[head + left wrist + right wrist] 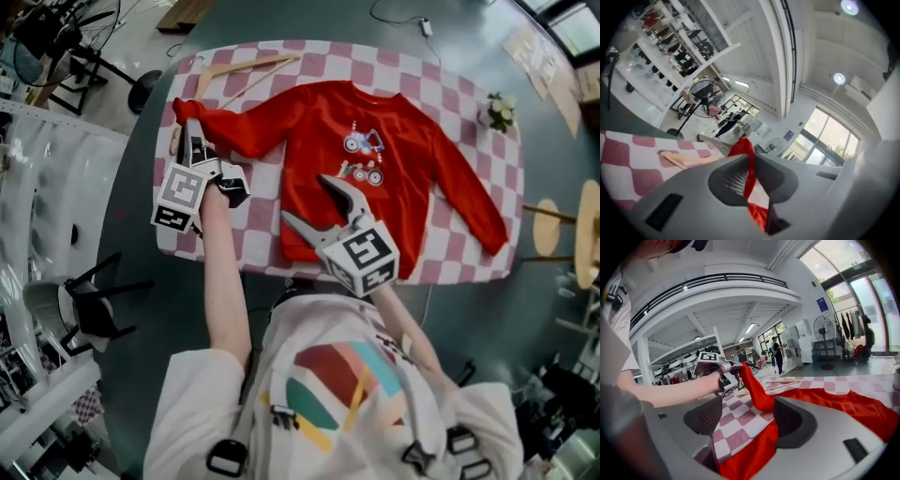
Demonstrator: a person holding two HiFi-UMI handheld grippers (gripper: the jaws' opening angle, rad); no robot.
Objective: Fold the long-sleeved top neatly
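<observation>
A red long-sleeved top (pixel 375 178) with a small vehicle print lies chest up on a pink-and-white checked cloth (pixel 450 75). Its left-hand sleeve (pixel 239 127) is lifted off the cloth by its cuff, and my left gripper (pixel 190 127) is shut on that cuff. In the left gripper view the red fabric (pixel 749 180) is pinched between the jaws of the left gripper (pixel 751 161). My right gripper (pixel 309 199) stands open over the top's lower left hem. In the right gripper view its jaws (pixel 743 420) stand apart above the red hem (pixel 750 451), and the raised sleeve (pixel 757 392) shows beyond.
A wooden hanger (pixel 246 70) lies on the cloth behind the left sleeve. A small potted plant (pixel 499 111) stands at the cloth's far right corner. Wooden stools (pixel 562 230) stand to the right of the table, and a black chair (pixel 89 291) to the left.
</observation>
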